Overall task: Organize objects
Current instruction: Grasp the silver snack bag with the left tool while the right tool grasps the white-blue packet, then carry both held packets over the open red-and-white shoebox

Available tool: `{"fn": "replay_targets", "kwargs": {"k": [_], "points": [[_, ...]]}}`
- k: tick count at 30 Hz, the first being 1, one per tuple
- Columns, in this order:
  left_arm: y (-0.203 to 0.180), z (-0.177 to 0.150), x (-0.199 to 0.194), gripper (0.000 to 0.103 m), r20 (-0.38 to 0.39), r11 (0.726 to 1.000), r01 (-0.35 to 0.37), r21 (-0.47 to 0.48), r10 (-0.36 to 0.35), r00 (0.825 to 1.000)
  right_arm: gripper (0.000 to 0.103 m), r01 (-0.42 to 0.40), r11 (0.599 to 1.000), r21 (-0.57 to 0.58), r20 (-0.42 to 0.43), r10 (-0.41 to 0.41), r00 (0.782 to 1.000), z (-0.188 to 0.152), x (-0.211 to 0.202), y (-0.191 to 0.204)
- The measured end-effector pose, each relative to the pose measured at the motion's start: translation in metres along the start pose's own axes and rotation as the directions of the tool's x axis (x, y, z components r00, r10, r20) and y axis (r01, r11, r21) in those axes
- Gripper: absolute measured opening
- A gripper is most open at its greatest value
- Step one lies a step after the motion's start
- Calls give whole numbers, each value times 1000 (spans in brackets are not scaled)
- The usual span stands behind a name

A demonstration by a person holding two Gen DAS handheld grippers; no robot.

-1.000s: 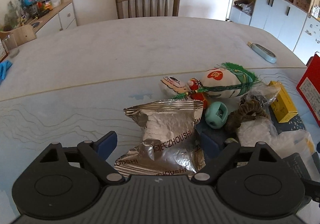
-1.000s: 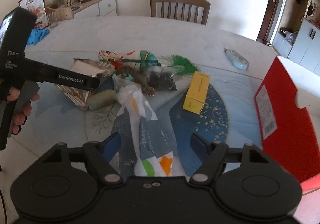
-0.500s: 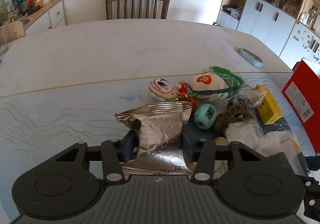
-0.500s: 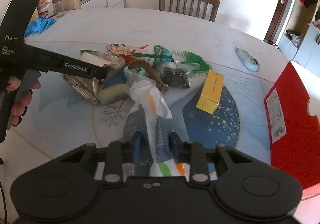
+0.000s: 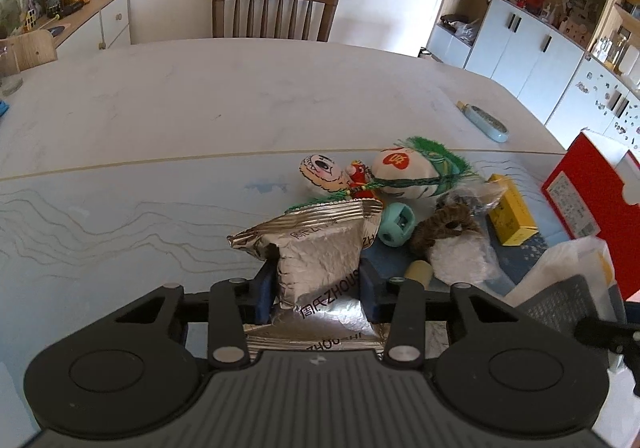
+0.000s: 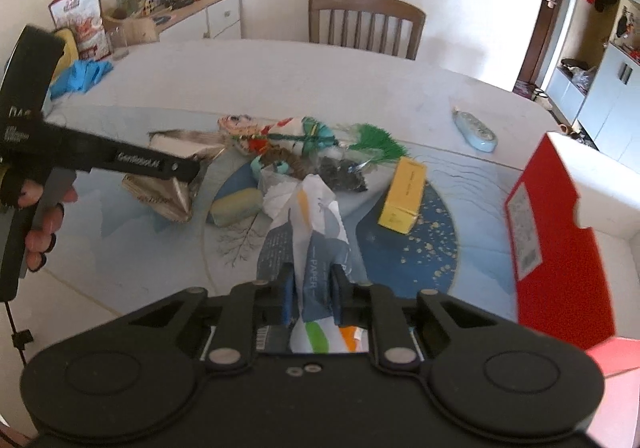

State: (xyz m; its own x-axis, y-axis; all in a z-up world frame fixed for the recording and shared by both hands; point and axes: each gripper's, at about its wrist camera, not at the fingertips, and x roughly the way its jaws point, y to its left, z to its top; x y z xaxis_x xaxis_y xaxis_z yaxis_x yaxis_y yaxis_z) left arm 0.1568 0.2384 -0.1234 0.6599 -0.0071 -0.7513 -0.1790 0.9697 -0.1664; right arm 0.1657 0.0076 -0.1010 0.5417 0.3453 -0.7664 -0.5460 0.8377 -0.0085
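My left gripper (image 5: 318,290) is shut on a silver foil snack bag (image 5: 320,248) and holds it lifted off the table; it also shows in the right wrist view (image 6: 176,184). My right gripper (image 6: 312,290) is shut on a tissue paper pack (image 6: 316,232), raised at its near end. A pile lies on the table: a stuffed toy with green tassel (image 5: 404,172), a teal round object (image 5: 396,224), a brown hair tie (image 5: 444,226), a yellow box (image 6: 404,192) and a pale green bar (image 6: 236,206).
A red box (image 6: 560,224) with a white inside stands open at the right. A light blue remote (image 6: 476,130) lies further back. A wooden chair (image 5: 276,10) stands at the table's far side. Blue gloves (image 6: 80,74) lie at the far left edge.
Both grippers went from open to shut. The left one closed on the foil bag and lifted it. The right one closed on the tissue pack and raised it.
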Motion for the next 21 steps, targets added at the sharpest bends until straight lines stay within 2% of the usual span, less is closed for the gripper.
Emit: {"fn": "replay_targets", "kwargs": {"k": [4,9,21], "points": [[-5,3,-16,41,5,999,30,-24,-30,1000,17,3,999,34,23,-4,1000,5,-17,-11],[-22,14,-37,41,17,997,72,-5,-72,997,17,8,998,61,52,-12,999,13,-39,-29],[-108,32,-58,41,17,986,164,30,-165,986,17,3,995,102,84,-12,996,15,-77,-96]]}}
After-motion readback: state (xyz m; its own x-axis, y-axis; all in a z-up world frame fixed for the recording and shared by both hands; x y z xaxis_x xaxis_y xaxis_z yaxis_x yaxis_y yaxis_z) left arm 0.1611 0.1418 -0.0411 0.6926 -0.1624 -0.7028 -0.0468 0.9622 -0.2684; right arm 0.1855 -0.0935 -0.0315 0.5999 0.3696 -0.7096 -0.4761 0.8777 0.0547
